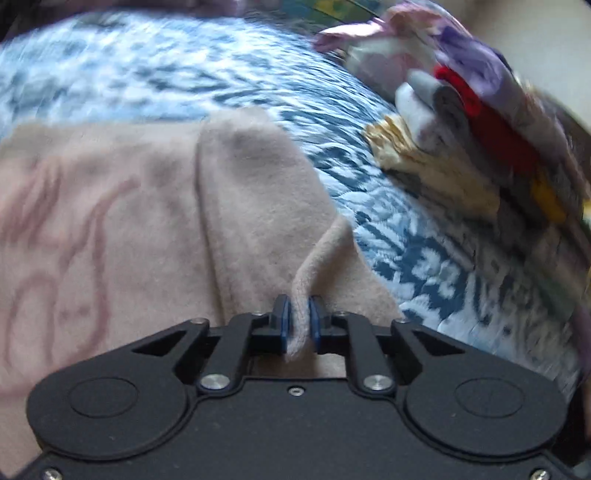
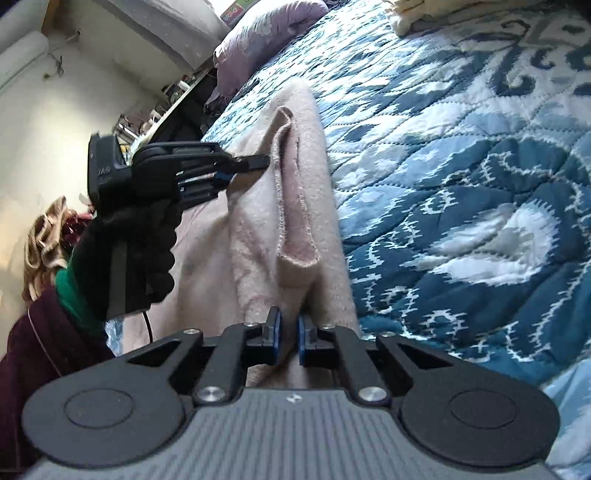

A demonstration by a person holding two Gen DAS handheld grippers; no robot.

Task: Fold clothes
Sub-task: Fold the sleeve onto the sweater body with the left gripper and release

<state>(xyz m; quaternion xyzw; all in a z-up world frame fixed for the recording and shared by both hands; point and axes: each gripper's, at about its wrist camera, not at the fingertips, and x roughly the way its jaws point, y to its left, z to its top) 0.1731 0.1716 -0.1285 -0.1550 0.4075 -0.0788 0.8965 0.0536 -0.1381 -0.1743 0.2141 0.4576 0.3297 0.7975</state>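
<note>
A beige-pink garment (image 1: 140, 206) with a faint reddish print lies on the bed, one sleeve folded over its body. In the left wrist view, my left gripper (image 1: 300, 315) is shut on a raised ridge of its fabric, which stands up between the blue pads. From the right wrist view the same garment (image 2: 258, 236) runs lengthwise along the quilt, its hemmed edge curled up. My right gripper (image 2: 289, 332) is shut on the near end of the garment. Further up, my left gripper (image 2: 255, 166), in a black-gloved hand (image 2: 122, 251), pinches the garment's far edge.
A blue-and-white patterned quilt (image 2: 461, 177) covers the bed. A heap of clothes (image 1: 480, 140) in red, grey, white and yellow lies to the right. A purple pillow (image 2: 266, 37) and a cream cloth (image 2: 413, 14) sit at the far end. A wall and cluttered shelf stand left.
</note>
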